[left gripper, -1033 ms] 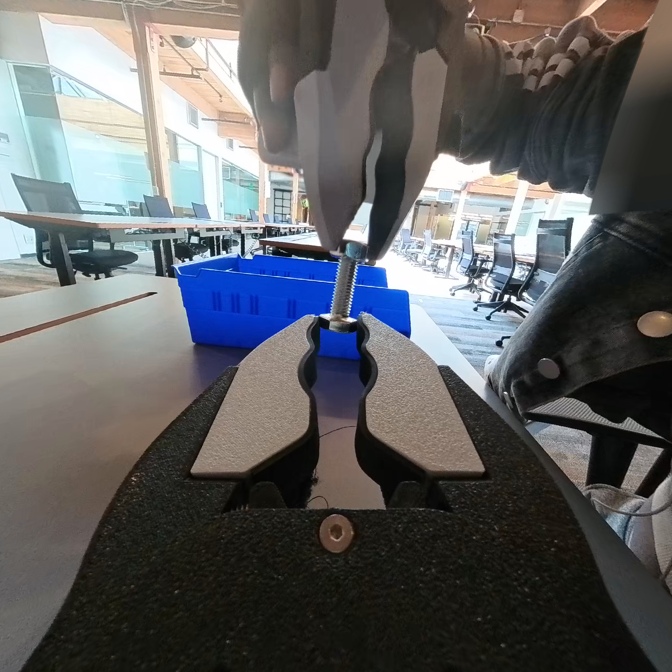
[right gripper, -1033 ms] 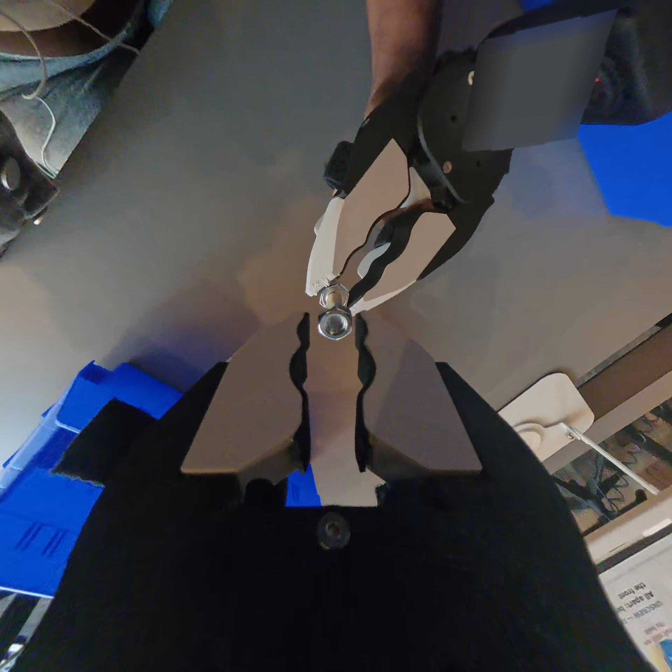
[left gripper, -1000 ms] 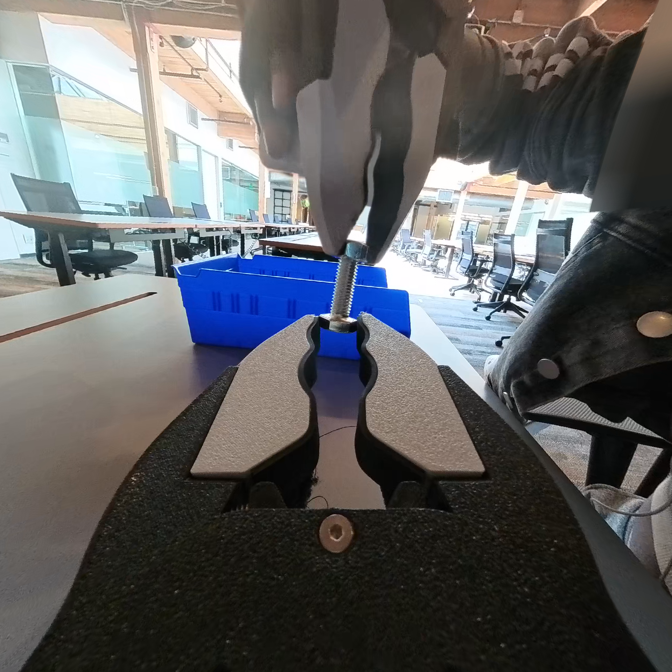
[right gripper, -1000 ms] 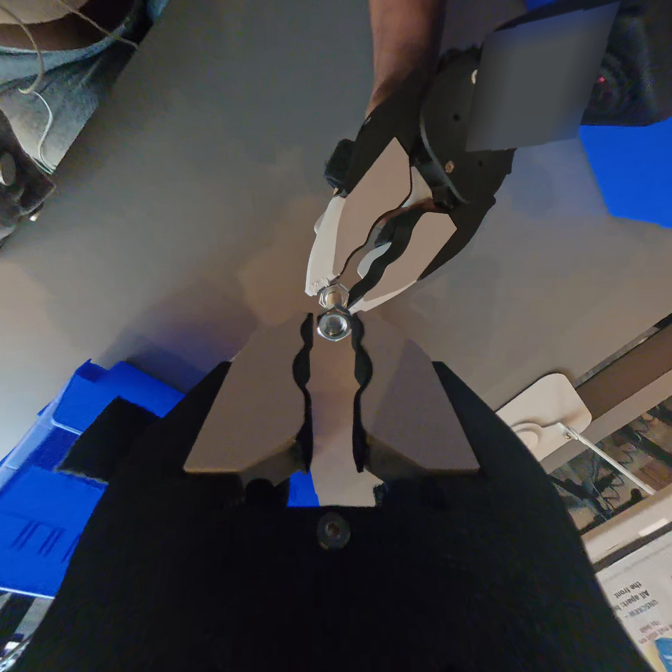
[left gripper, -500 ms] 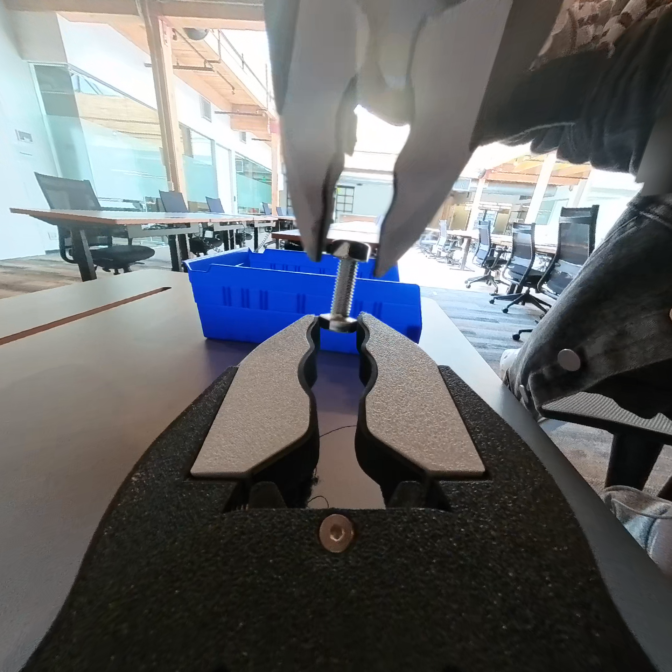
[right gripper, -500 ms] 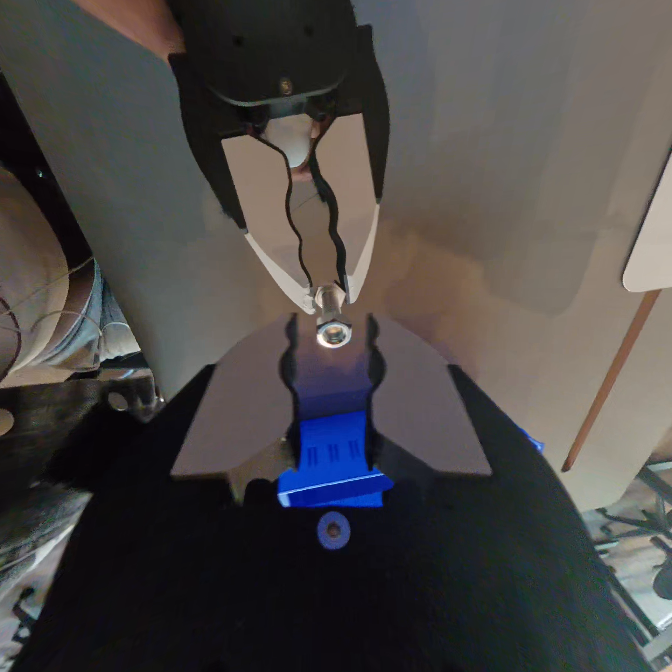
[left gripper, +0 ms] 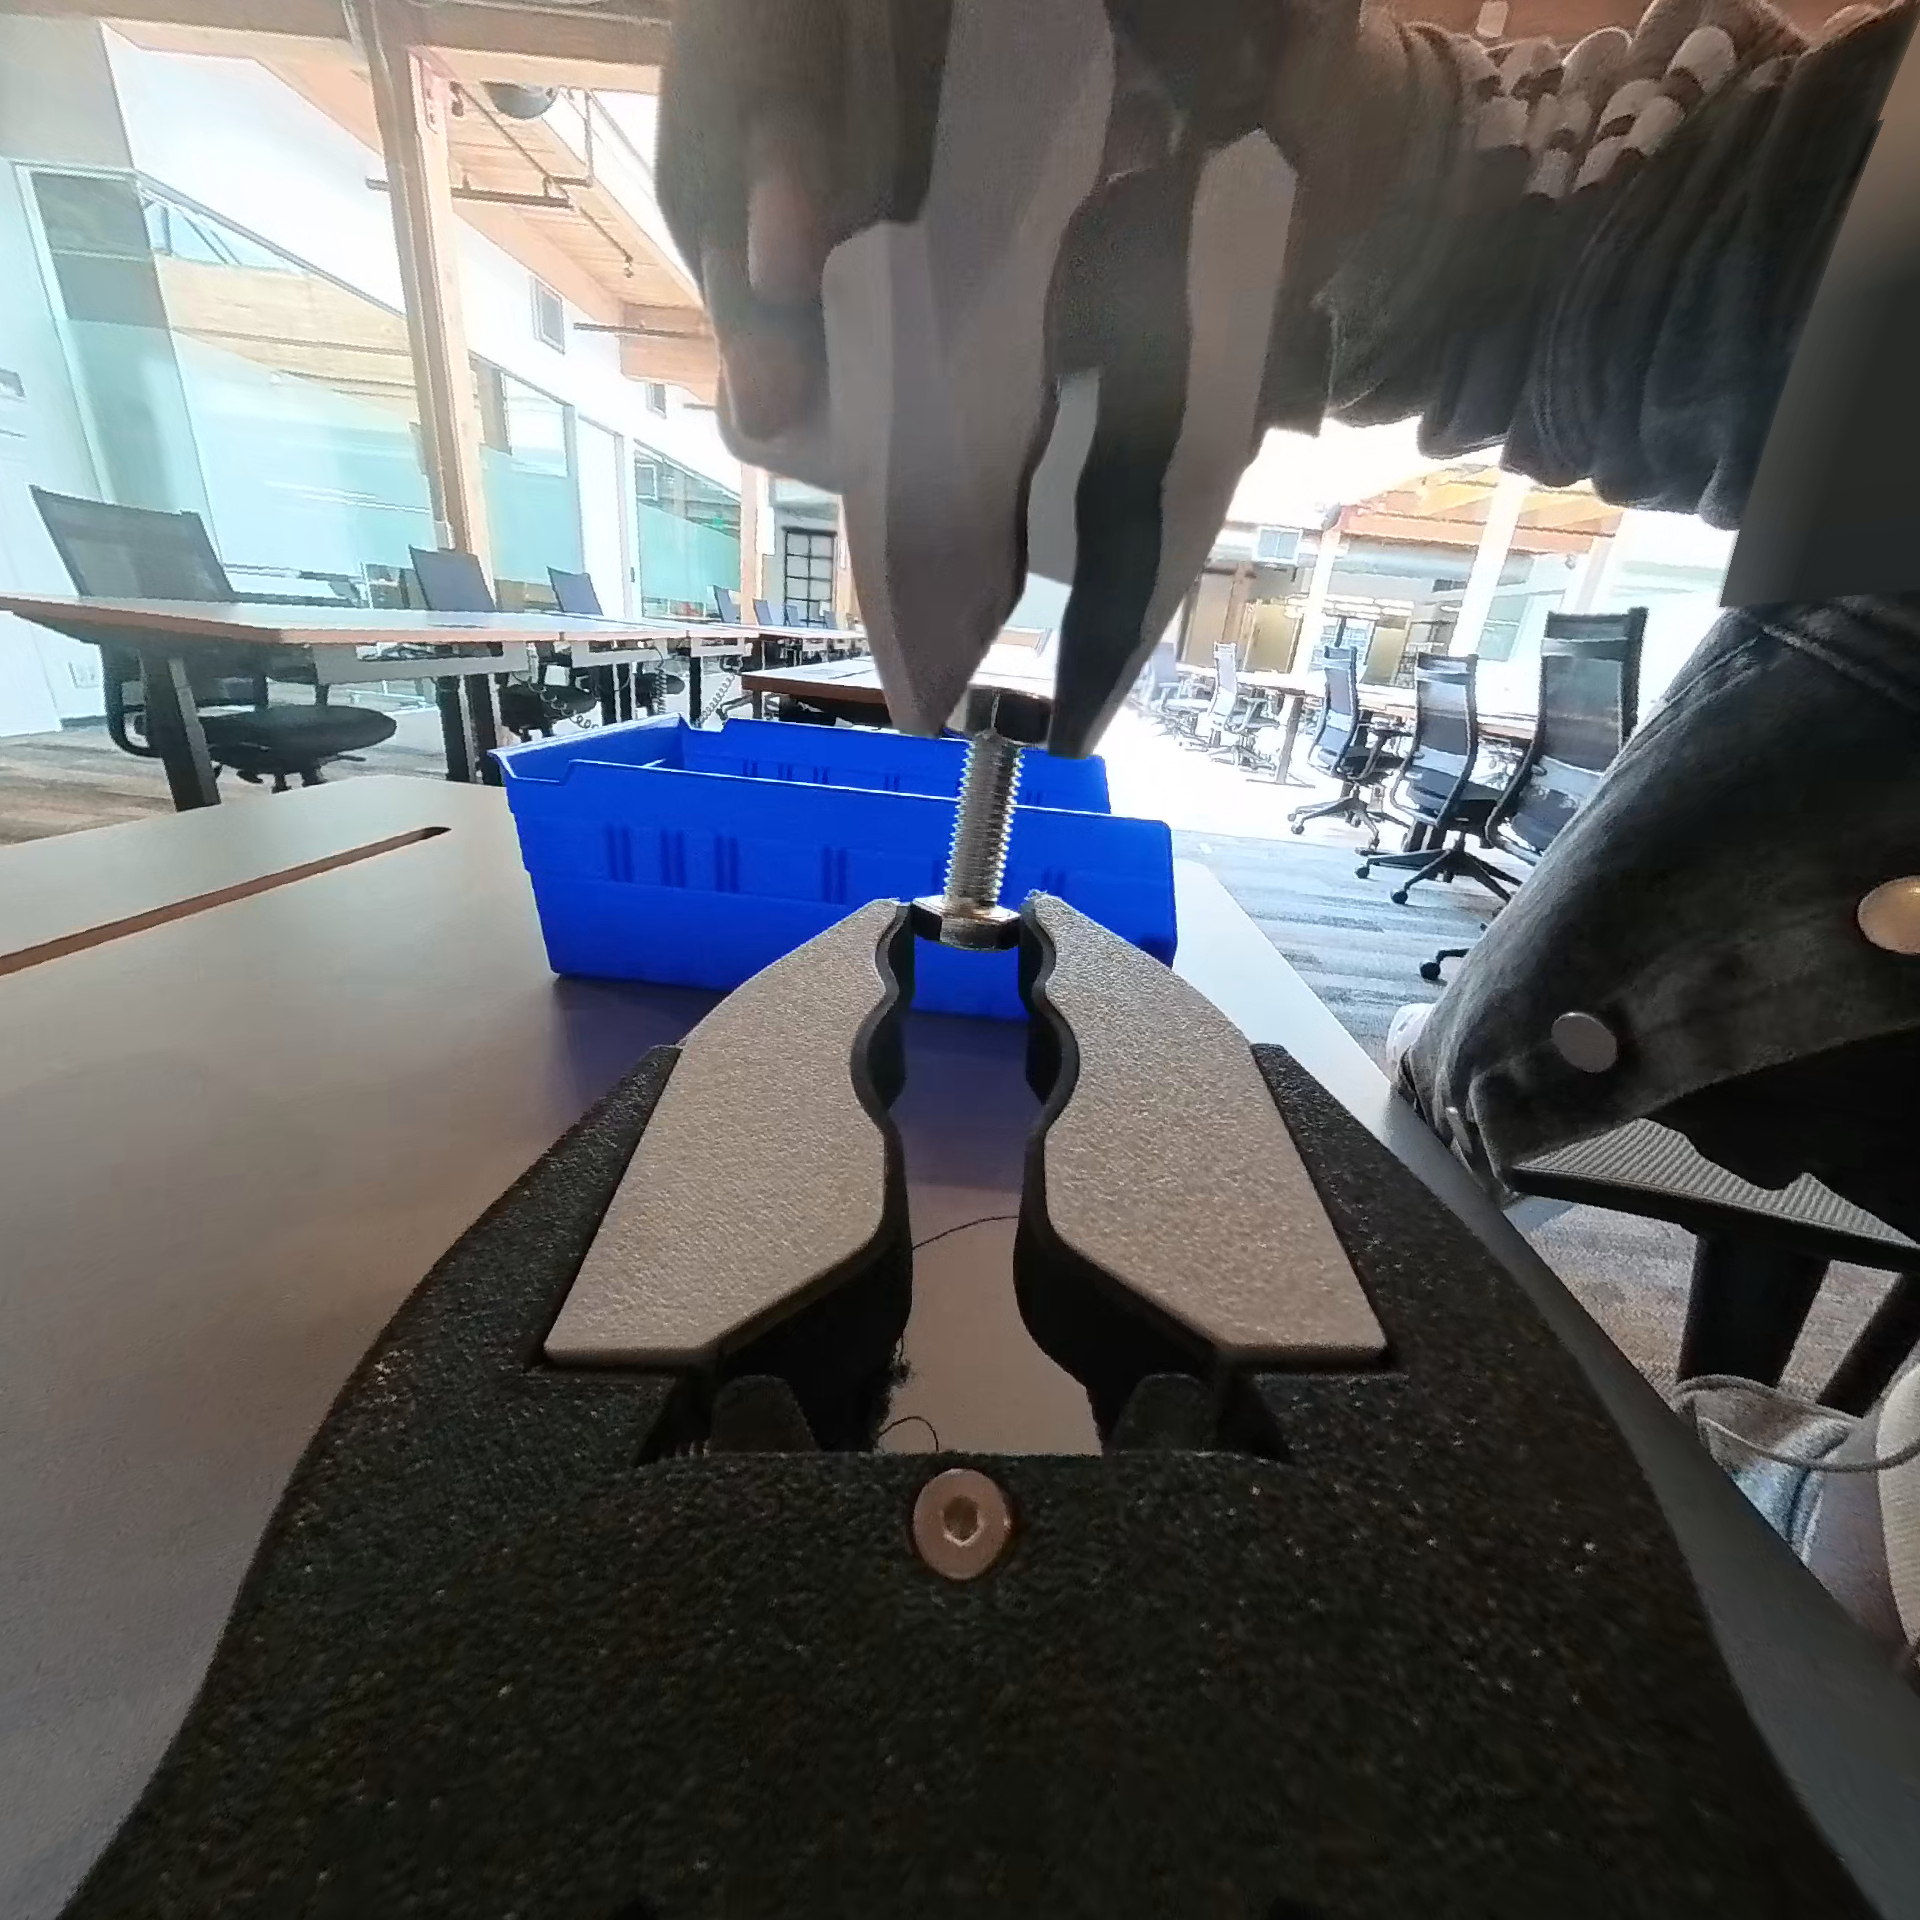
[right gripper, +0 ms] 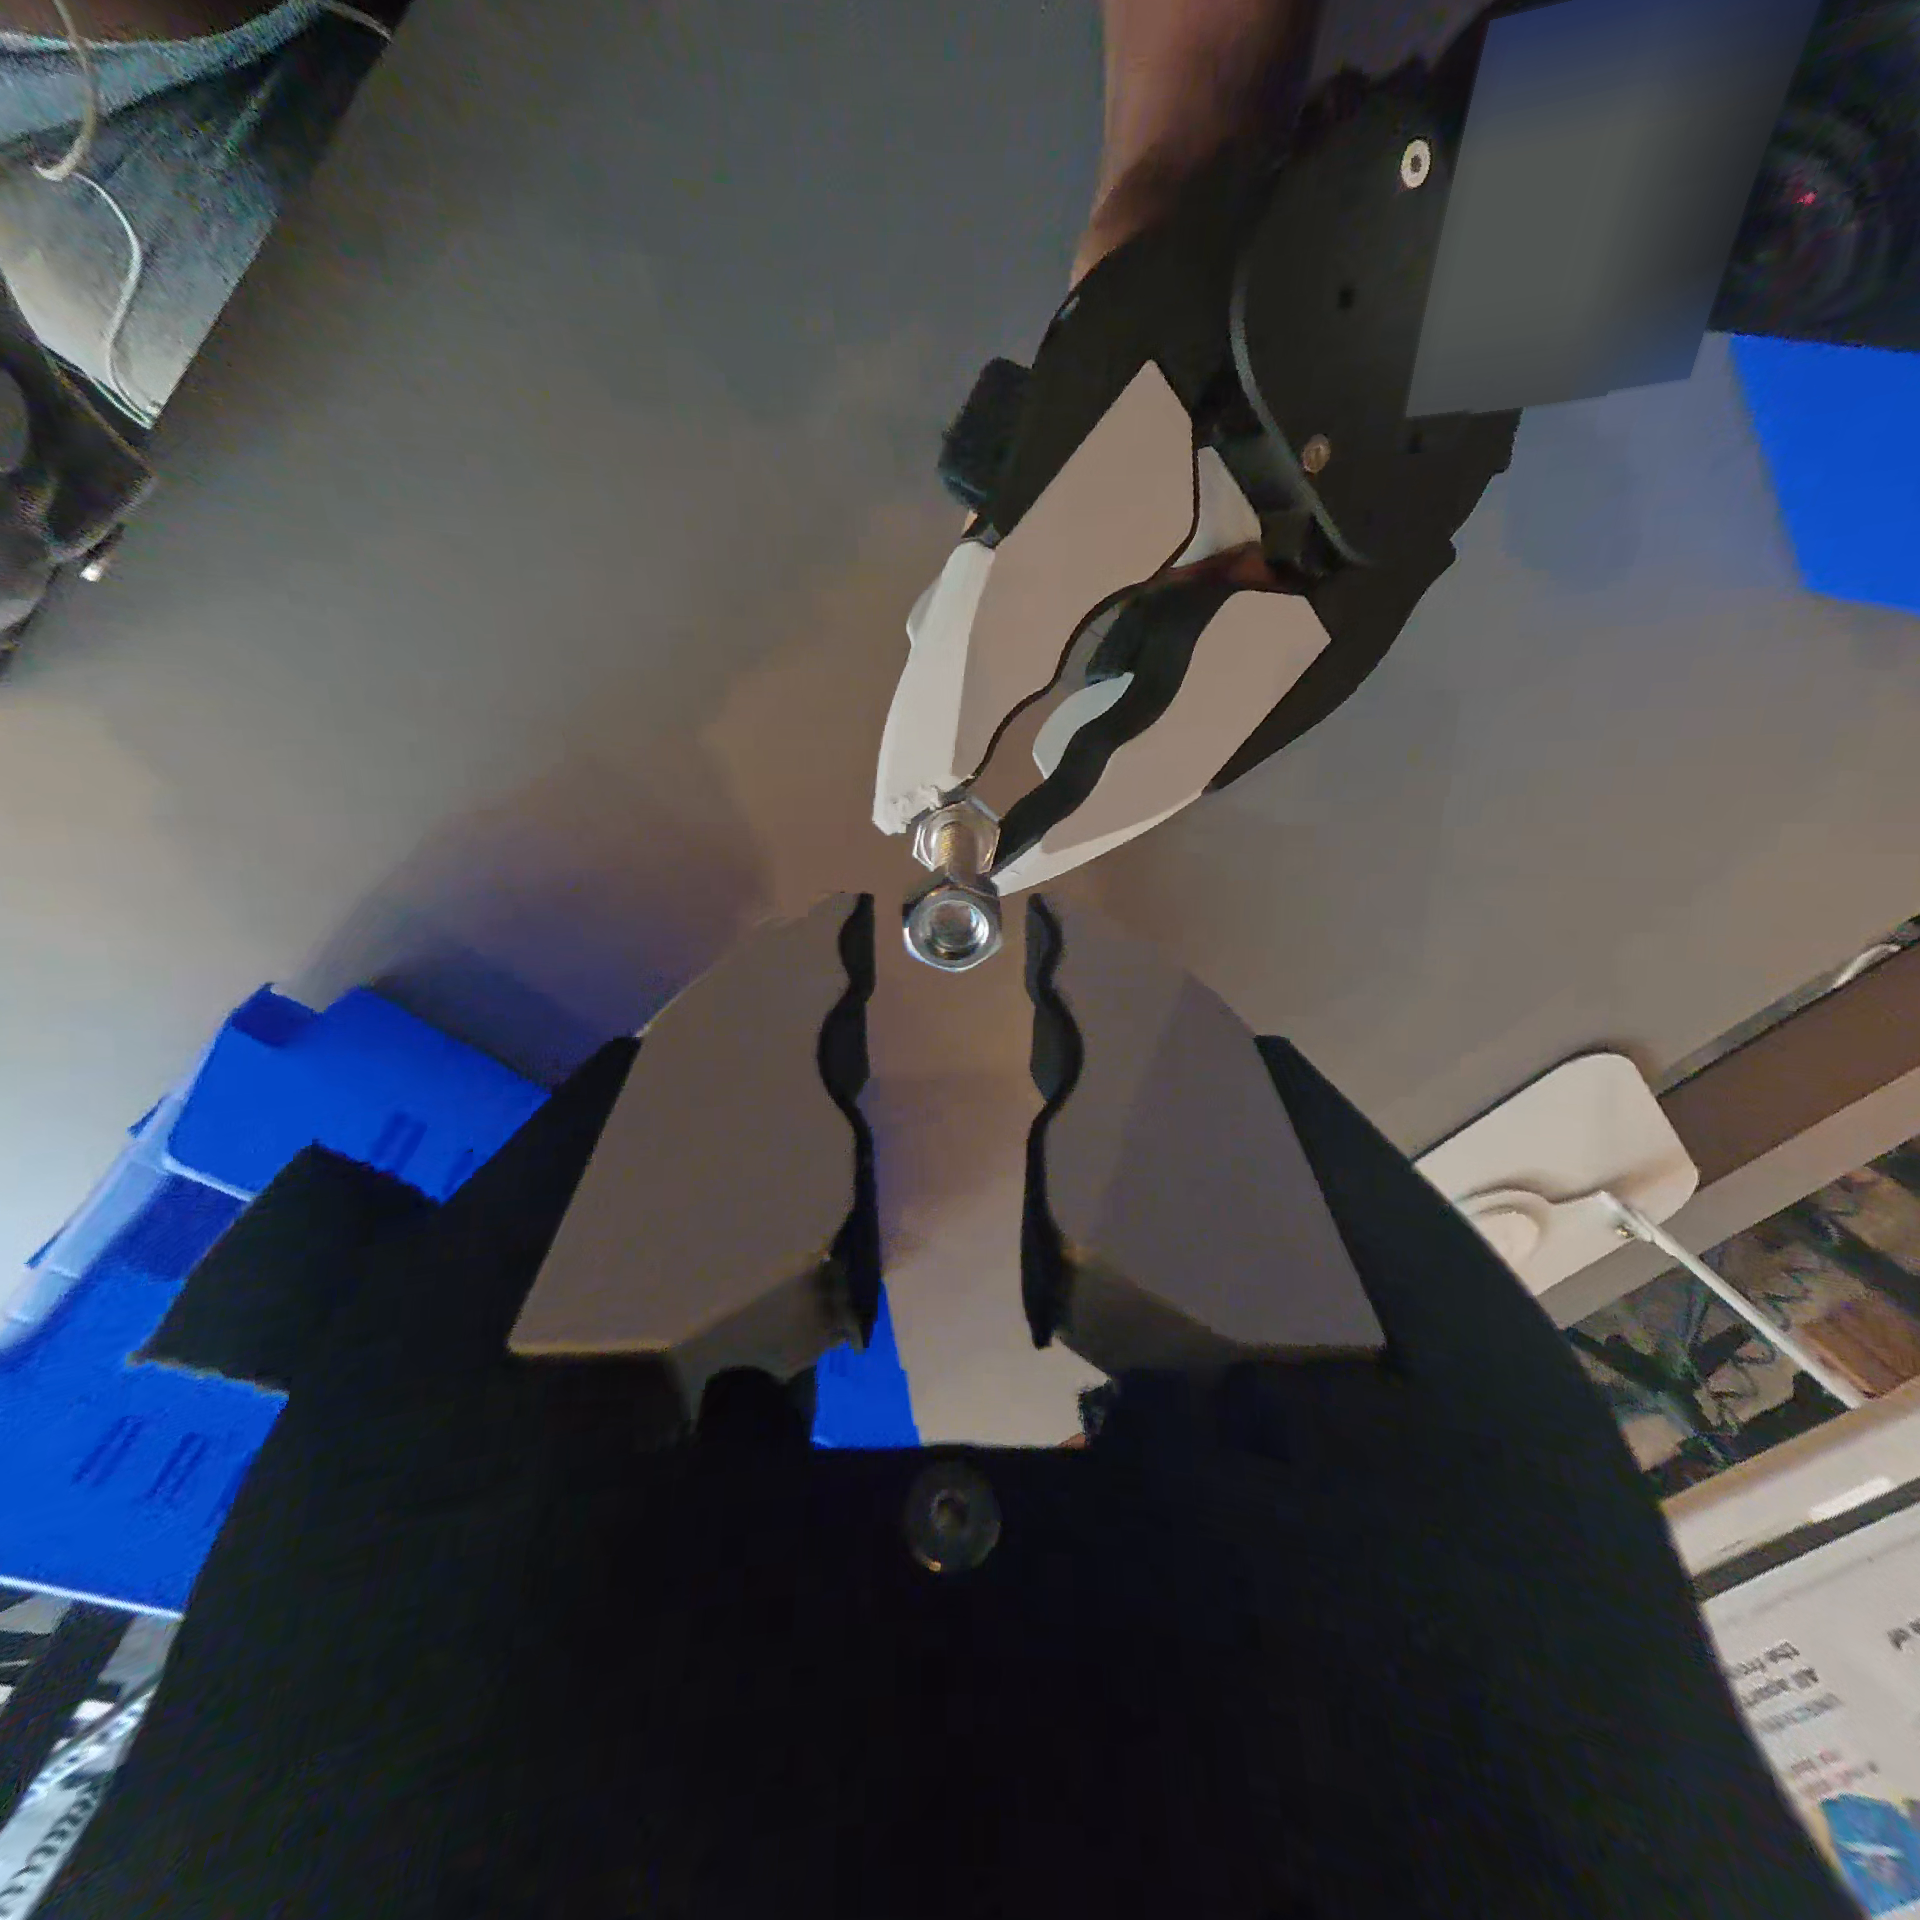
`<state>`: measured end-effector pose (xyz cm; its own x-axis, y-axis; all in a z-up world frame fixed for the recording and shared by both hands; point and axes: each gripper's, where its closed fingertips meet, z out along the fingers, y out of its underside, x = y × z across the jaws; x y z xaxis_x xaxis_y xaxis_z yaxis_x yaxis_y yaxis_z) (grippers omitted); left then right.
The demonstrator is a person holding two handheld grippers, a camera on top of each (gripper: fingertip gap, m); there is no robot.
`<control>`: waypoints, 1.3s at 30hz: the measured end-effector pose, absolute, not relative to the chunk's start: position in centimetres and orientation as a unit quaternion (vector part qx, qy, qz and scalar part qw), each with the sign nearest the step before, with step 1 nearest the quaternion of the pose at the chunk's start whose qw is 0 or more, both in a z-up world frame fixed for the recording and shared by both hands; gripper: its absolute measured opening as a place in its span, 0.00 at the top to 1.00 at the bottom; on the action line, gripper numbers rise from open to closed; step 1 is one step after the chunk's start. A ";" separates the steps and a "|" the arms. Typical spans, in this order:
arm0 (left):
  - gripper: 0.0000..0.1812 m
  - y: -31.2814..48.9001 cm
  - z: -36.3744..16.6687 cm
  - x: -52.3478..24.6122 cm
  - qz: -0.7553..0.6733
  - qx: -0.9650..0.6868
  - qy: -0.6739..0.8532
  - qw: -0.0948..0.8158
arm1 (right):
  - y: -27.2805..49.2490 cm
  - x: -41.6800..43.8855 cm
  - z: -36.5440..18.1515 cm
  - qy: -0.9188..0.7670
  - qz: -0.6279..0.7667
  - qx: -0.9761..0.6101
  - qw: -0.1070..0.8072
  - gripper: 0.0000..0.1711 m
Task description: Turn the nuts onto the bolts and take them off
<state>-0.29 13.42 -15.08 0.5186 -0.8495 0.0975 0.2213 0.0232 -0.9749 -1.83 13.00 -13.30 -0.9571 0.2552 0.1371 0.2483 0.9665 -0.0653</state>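
A steel bolt [left gripper: 980,821] stands upright with its head clamped in my left gripper [left gripper: 961,925], which is shut on it above the grey table [left gripper: 260,1091]. A nut [right gripper: 951,928] sits at the top end of the bolt's thread. My right gripper [right gripper: 948,914] points straight down over it, jaws slightly apart on either side of the nut with a small gap each side. In the left wrist view the right gripper [left gripper: 997,727] comes down from above, held by a hand. In the right wrist view the left gripper [right gripper: 961,831] shows with the bolt head [right gripper: 951,826] between its tips.
A blue plastic bin [left gripper: 727,862] stands on the table just behind the bolt; it also shows in the right wrist view [right gripper: 312,1101]. A person's denim jacket [left gripper: 1662,883] is close at the table's right edge. A white flat pad [right gripper: 1558,1174] lies near the table edge. Left and right tips are no more than a few centimetres apart.
One second ago my right gripper was shut on the nut. It twisted about a quarter turn and opened, then swung back. Its jaws now stand narrower around the nut. The left gripper held still.
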 end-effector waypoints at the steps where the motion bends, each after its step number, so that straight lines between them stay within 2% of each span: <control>1: 0.90 13.4 -15.1 -0.3 -0.406 -0.569 0.276 0.660 | 13.0 -2.0 -13.4 -0.989 0.023 -0.121 0.077 0.89; 5: 0.90 13.5 -15.1 -0.4 -0.405 -0.569 0.273 0.662 | 13.0 -2.1 -13.4 -0.981 0.034 -0.177 0.074 0.90; 9: 0.90 13.7 -15.2 -0.5 -0.398 -0.575 0.268 0.662 | 13.4 -2.0 -13.5 -0.949 0.006 -0.305 0.076 0.90; 13: 0.90 13.8 -15.3 -0.5 -0.393 -0.578 0.267 0.663 | 13.3 -1.9 -13.5 -0.864 0.000 -0.498 0.077 0.90; 17: 0.90 13.8 -15.3 -0.3 -0.390 -0.579 0.272 0.662 | 13.1 -2.0 -13.6 -0.822 0.022 -0.564 0.073 0.87; 19: 0.90 13.7 -15.2 -0.4 -0.395 -0.576 0.267 0.663 | 13.1 -2.0 -13.6 -0.825 0.027 -0.560 0.072 0.85; 20: 0.90 13.7 -15.2 -0.4 -0.397 -0.575 0.267 0.663 | 13.1 -1.9 -13.6 -0.835 0.027 -0.546 0.069 0.78; 22: 0.90 13.7 -15.2 -0.5 -0.398 -0.575 0.269 0.662 | 13.2 -1.9 -13.5 -0.871 0.021 -0.485 0.075 0.73; 25: 0.90 13.6 -15.2 -0.4 -0.400 -0.574 0.271 0.662 | 13.6 -1.9 -13.2 -0.927 0.011 -0.363 0.096 0.72; 30: 0.90 13.6 -15.2 -0.4 -0.402 -0.572 0.272 0.661 | 13.9 -1.3 -13.2 -0.966 0.004 -0.248 0.076 0.76; 34: 0.90 13.6 -15.1 -0.4 -0.404 -0.572 0.271 0.660 | 13.9 -1.6 -13.3 -0.980 -0.001 -0.182 0.084 0.84; 36: 0.90 13.7 -15.1 -0.4 -0.404 -0.572 0.270 0.661 | 13.8 -1.7 -13.5 -0.981 -0.002 -0.173 0.087 0.89; 39: 0.90 13.6 -15.2 -0.3 -0.400 -0.574 0.276 0.659 | 13.8 -1.6 -13.6 -0.976 0.001 -0.202 0.080 0.90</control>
<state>-0.28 13.59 -15.23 0.5282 -0.8437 0.0955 0.2109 0.0214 -0.9773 -1.63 13.77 -13.58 -0.9056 0.3949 0.1551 0.3946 0.9182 -0.0338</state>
